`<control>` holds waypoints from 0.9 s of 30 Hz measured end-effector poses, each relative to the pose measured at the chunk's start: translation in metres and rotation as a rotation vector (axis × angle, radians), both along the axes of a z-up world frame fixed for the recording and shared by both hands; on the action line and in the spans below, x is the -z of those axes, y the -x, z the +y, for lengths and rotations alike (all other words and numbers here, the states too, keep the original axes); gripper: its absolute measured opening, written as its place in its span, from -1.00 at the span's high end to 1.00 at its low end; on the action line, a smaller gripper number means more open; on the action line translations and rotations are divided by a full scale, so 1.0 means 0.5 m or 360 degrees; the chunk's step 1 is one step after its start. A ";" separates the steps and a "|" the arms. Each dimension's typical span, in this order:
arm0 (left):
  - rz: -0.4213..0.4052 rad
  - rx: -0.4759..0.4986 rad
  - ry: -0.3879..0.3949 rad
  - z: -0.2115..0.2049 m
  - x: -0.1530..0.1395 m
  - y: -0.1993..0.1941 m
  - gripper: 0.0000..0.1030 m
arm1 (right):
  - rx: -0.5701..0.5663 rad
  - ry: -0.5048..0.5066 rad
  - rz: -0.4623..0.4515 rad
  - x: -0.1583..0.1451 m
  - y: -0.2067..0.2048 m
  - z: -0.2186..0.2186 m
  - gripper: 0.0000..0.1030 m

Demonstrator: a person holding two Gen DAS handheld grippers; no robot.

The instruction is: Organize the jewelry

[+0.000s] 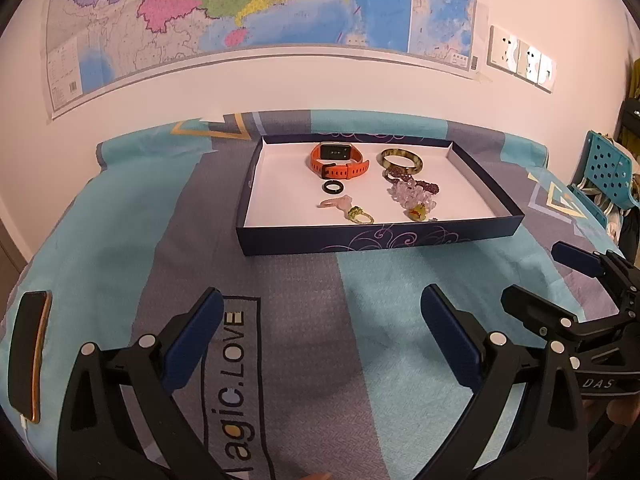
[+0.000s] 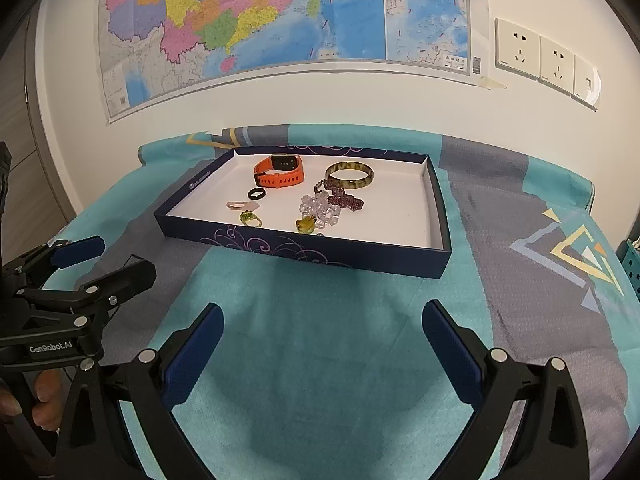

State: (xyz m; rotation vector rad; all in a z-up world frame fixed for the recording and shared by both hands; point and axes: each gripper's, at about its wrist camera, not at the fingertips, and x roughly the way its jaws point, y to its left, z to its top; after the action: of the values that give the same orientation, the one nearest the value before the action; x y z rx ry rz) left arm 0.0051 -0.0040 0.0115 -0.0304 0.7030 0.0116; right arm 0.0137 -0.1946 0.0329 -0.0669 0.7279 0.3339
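In the left wrist view, the left gripper (image 1: 322, 320) stands wide apart and empty above the teal-and-grey patterned cloth (image 1: 120, 240), short of the shallow navy cardboard tray (image 1: 360, 238) containing the orange rubber-strapped watch (image 1: 338, 160) and mottled olive stone bangle (image 1: 401, 160). In the right wrist view, the right gripper (image 2: 322, 336) likewise stands spread and empty, with the small black ring (image 2: 256, 194) and clear-pink bead bracelet (image 2: 320, 208) lying inside the tray.

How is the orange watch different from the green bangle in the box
The orange watch is a bright, opaque strap with a dark rectangular face and holes along the band; the green bangle is a plain, mottled olive ring with no face or clasp. The watch's loop looks uneven, with its strap end trailing toward the front, while the bangle is a closed, even circle lying flat. Both rest near the back of the box, the bangle to the watch's right.
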 end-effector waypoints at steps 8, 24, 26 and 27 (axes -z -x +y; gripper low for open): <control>0.0005 0.0000 0.0006 0.002 0.003 0.002 -0.89 | 0.0002 -0.0002 0.0002 0.002 0.001 -0.001 -0.87; 0.0008 0.0000 0.0009 0.002 0.004 0.001 -0.89 | 0.0002 0.0000 0.0006 0.004 0.001 0.000 -0.87; 0.0011 0.0002 0.0011 0.003 0.005 0.002 -0.89 | 0.0003 0.0001 0.0010 0.004 0.000 0.000 -0.87; 0.0010 -0.0001 0.0006 0.003 0.005 0.002 -0.89 | 0.0001 0.0001 0.0011 0.005 0.000 0.000 -0.87</control>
State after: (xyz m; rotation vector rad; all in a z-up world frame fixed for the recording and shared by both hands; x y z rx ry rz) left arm 0.0041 -0.0028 0.0088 -0.0344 0.7095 0.0111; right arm 0.0135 -0.1944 0.0305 -0.0661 0.7348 0.3336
